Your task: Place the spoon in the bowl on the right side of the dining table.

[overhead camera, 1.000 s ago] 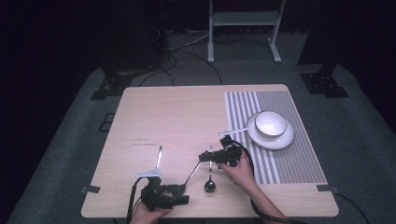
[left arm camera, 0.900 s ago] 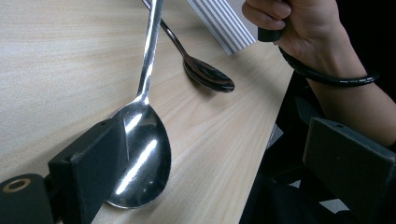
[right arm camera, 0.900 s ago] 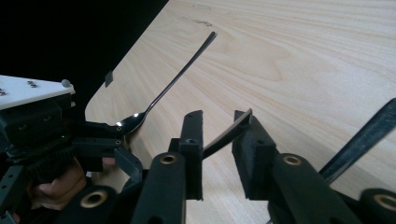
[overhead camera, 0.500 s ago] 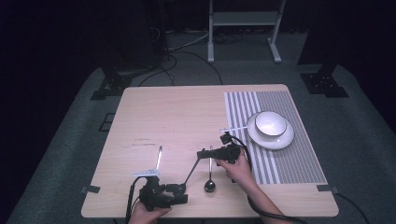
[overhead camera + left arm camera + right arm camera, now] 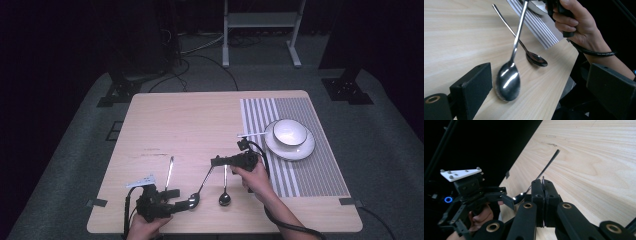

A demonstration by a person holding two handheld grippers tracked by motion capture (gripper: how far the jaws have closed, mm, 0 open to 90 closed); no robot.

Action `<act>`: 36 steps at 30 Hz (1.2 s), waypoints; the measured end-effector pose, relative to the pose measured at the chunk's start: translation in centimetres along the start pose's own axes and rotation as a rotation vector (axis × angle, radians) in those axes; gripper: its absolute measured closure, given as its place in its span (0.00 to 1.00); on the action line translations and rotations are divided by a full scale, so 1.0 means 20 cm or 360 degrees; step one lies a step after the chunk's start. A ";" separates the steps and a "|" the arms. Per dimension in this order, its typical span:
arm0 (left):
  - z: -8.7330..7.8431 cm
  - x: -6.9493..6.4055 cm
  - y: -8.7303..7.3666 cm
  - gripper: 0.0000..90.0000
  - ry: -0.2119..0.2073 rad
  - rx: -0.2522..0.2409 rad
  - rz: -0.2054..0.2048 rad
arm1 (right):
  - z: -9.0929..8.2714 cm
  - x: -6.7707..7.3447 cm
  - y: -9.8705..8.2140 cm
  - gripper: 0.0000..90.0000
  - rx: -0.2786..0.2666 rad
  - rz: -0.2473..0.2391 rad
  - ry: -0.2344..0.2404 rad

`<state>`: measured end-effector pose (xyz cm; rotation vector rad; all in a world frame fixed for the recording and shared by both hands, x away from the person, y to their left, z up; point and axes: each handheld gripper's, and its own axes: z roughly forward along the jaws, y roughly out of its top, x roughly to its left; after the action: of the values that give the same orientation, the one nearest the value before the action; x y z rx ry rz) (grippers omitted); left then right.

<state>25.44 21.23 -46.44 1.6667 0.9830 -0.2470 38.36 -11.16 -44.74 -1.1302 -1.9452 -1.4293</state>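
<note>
My right gripper (image 5: 215, 161) (image 5: 543, 183) is shut on the handle of a steel spoon (image 5: 202, 182). The spoon slopes down and to the left, with its bowl (image 5: 507, 82) low on the wooden table (image 5: 190, 125). That bowl lies between the jaws of my left gripper (image 5: 176, 200) (image 5: 544, 80), which stand wide open and touch nothing. In the right gripper view, the left gripper (image 5: 510, 200) sits just beyond the spoon's bowl. A second spoon (image 5: 224, 199) (image 5: 536, 58) lies flat, just to the right of the held one.
A slim utensil (image 5: 170, 172) (image 5: 549, 165) lies left of the spoons. A white bowl (image 5: 290, 131) on a plate (image 5: 305, 149) sits on a striped placemat (image 5: 320, 170) at the right, with another utensil (image 5: 250, 134) beside it. The table's front edge is close to my left gripper.
Hardly anything differs. The right gripper, with the spoon handle in it, has edged slightly left, and the left gripper has shifted a little around the spoon's bowl.
</note>
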 end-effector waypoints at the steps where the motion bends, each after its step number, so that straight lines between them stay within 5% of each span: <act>1: -0.01 0.00 0.00 0.06 0.0007 -0.0005 0.0000 | 0.00 0.00 0.00 0.99 -0.0001 -0.0002 -0.0003; 13: -0.07 0.02 0.02 0.06 0.0079 -0.0056 0.0024 | -0.11 0.00 0.06 0.99 -0.0063 0.0041 -0.0011; 36: -0.08 0.03 0.02 0.06 0.0128 -0.0044 0.0036 | -0.47 0.01 0.16 0.99 -0.0267 0.0053 -0.0111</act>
<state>25.55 23.00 -46.06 1.6725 1.0224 -0.1521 39.95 -19.50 -39.67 -1.2971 -1.8715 -1.5791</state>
